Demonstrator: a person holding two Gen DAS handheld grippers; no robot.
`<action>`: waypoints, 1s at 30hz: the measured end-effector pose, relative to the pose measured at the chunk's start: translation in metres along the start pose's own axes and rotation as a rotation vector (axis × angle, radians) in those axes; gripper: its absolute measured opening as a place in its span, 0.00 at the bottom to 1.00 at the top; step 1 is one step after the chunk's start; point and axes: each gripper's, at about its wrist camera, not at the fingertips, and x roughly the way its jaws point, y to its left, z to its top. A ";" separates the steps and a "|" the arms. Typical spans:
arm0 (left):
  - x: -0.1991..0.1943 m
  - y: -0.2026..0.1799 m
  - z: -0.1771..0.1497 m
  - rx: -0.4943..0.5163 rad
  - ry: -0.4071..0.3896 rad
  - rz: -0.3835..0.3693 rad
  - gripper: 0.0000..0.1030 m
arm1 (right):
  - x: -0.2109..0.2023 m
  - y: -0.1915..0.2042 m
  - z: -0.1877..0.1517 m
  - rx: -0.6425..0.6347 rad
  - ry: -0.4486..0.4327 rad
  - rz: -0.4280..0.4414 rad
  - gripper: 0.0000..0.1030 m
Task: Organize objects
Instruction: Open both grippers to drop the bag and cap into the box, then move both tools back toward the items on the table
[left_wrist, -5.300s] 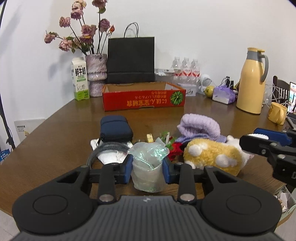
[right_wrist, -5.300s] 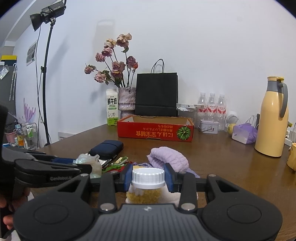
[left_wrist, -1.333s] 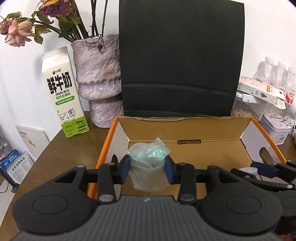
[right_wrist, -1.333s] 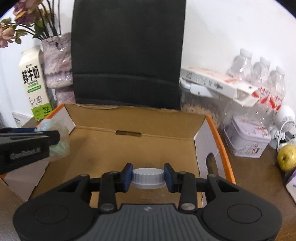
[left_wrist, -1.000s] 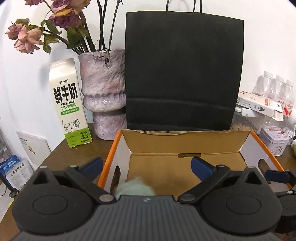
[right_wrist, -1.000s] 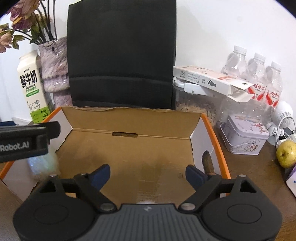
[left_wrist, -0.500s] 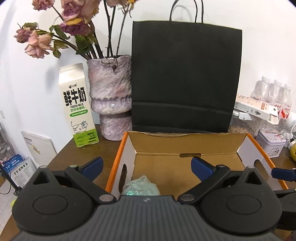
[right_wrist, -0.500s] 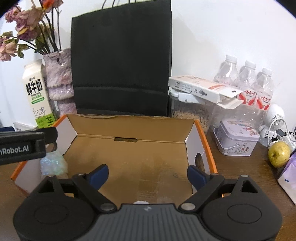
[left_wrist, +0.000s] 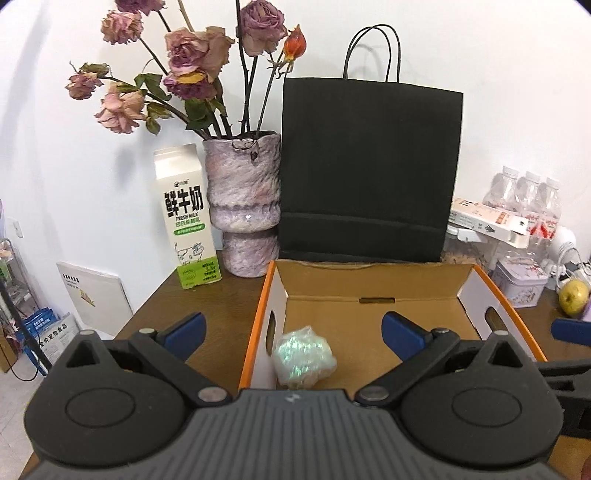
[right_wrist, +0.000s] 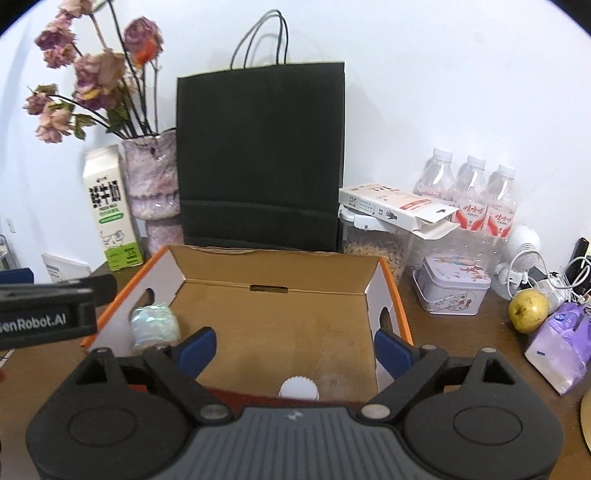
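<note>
Both tongs spread wide and empty over the cardboard box (left_wrist: 369, 291): left gripper (left_wrist: 293, 328) above the wrapped bundle (left_wrist: 303, 355), right gripper (right_wrist: 293, 345) above the white-capped jar (right_wrist: 298, 388)

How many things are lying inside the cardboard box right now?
2. A crumpled iridescent bag sits against the left wall of the cardboard box; a white-capped jar stands at the near edge, mostly hidden. More could be hidden behind the tools.
</note>
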 end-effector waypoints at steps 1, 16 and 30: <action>-0.005 0.002 -0.002 -0.001 0.000 -0.002 1.00 | -0.006 0.002 -0.002 -0.003 -0.005 0.001 0.89; -0.082 0.029 -0.047 -0.015 -0.027 -0.058 1.00 | -0.101 0.020 -0.050 -0.027 -0.080 0.008 0.90; -0.138 0.057 -0.090 0.005 -0.053 -0.086 1.00 | -0.171 0.019 -0.103 -0.041 -0.130 0.016 0.90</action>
